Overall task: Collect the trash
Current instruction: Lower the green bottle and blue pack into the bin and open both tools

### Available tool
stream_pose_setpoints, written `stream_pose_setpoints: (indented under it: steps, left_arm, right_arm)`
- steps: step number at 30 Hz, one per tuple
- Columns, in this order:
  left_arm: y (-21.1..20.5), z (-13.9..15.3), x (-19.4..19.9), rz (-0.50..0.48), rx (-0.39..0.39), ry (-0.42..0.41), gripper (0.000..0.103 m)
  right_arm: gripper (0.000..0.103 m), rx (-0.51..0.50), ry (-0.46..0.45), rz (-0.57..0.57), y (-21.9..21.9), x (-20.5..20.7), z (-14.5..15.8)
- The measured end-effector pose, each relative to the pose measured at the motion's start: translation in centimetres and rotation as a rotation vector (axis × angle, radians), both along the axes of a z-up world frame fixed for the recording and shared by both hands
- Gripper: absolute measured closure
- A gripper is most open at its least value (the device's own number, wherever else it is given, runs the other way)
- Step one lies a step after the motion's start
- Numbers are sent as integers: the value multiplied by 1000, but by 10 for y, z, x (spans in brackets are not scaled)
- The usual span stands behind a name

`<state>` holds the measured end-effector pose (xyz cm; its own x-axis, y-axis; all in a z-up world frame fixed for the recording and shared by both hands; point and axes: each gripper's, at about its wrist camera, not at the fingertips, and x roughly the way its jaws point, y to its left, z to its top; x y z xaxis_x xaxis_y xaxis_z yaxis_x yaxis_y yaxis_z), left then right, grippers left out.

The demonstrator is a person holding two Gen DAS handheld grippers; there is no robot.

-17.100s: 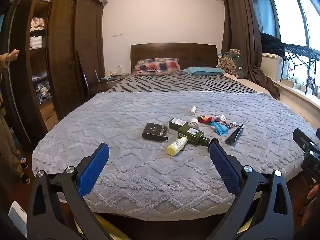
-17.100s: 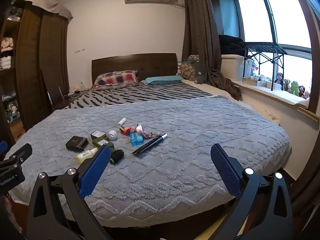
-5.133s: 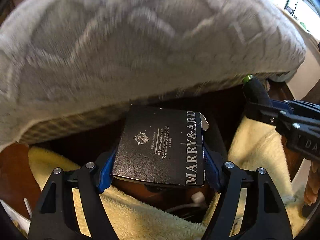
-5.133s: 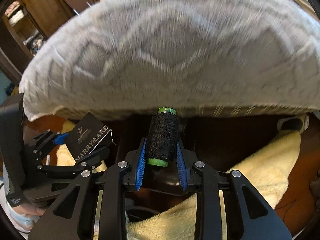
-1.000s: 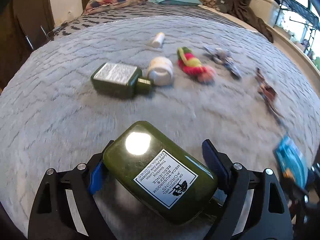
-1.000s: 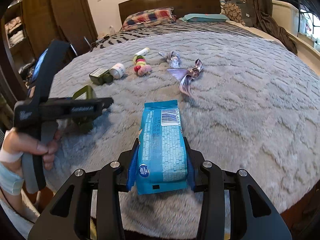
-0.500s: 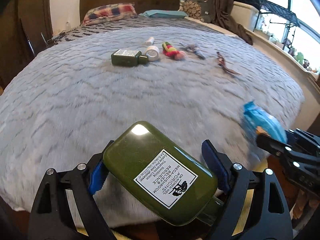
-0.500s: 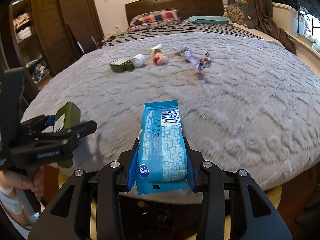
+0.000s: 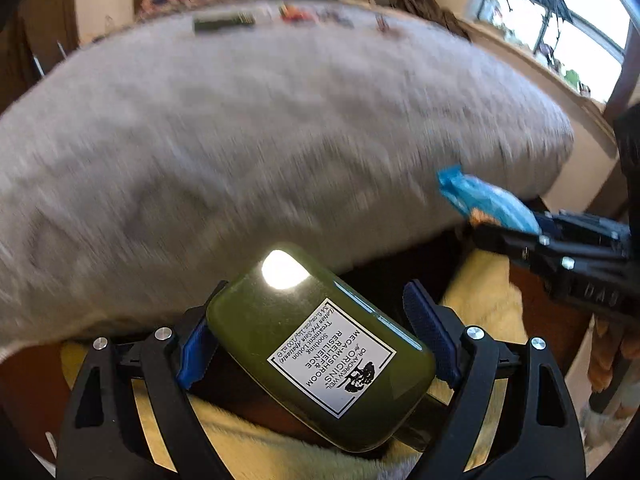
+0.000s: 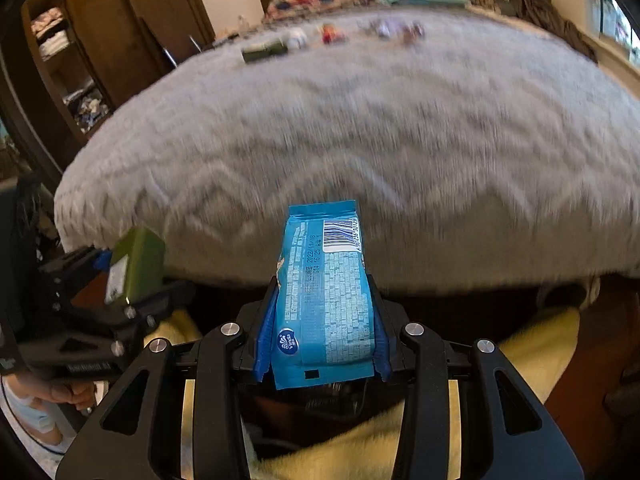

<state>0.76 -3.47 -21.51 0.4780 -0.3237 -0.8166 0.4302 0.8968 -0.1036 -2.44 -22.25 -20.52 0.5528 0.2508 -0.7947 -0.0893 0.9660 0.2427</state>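
Observation:
My left gripper (image 9: 316,340) is shut on a dark green lotion bottle (image 9: 320,348) with a white label, held below the foot edge of the bed. My right gripper (image 10: 322,344) is shut on a blue tissue packet (image 10: 326,292), also below the bed edge. The packet shows in the left wrist view (image 9: 488,200) at the right, and the green bottle shows in the right wrist view (image 10: 136,268) at the left. More trash lies far back on the grey blanket (image 10: 360,120): a small green bottle (image 10: 264,51), a white jar (image 10: 297,38), a red-yellow item (image 10: 331,34) and wrappers (image 10: 396,30).
A pale yellow fleece (image 10: 536,352) lies under both grippers around a dark opening (image 10: 328,396). A dark wooden wardrobe (image 10: 80,40) stands at the left. A window sill (image 9: 540,64) runs along the right. The view is motion-blurred.
Both grippers have pulled back from the bed and dropped below its foot edge, still holding the green bottle and the blue packet. The trash on the blanket is now farther away.

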Motion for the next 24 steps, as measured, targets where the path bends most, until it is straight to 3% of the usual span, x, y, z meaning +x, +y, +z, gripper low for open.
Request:
stream_pose_setpoints:
  steps: [3,10,24]
  left_arm:
    - [-6,-29,-7,-25,18,68,21]
    - [-11,-76,3,-20,59,142,21]
    - [0,-127,18,3,66,226,21]
  right_arm:
    - [62,12,51,-6,-4,-5,-21]
    - [63,10,168,-27,-4,1,-67]
    - [62,47,308,-39,20,30,-128]
